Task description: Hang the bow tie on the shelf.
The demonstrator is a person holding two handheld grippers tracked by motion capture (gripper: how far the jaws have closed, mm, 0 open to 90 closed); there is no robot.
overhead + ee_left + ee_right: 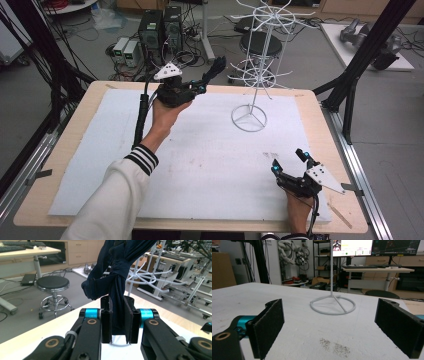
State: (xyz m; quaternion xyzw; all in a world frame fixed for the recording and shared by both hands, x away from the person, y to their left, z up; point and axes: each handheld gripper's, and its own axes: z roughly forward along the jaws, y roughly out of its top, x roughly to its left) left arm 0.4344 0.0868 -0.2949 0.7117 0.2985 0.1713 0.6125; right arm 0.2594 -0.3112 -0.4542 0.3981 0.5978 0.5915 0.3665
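My left gripper (202, 88) is held up over the table's far edge, shut on a dark navy cloth (216, 67). In the left gripper view the cloth (117, 270) is pinched between the two black pads (107, 318) and stands up bunched above them. A white wire rack (255, 75) with hooked arms rises from a ring base (248, 119) to the right of that gripper; its arms (142, 277) lie just behind the cloth. My right gripper (289, 162) rests near the front right corner, open, with nothing between its fingers (268, 326).
A white foam mat (200, 150) covers the wooden table (75, 115). Dark specks (334, 346) mark the mat ahead of the right gripper. Behind the table are a black stool (260, 44), computer boxes (159, 27) and cables on the floor. Black frame posts (365, 55) stand at the right.
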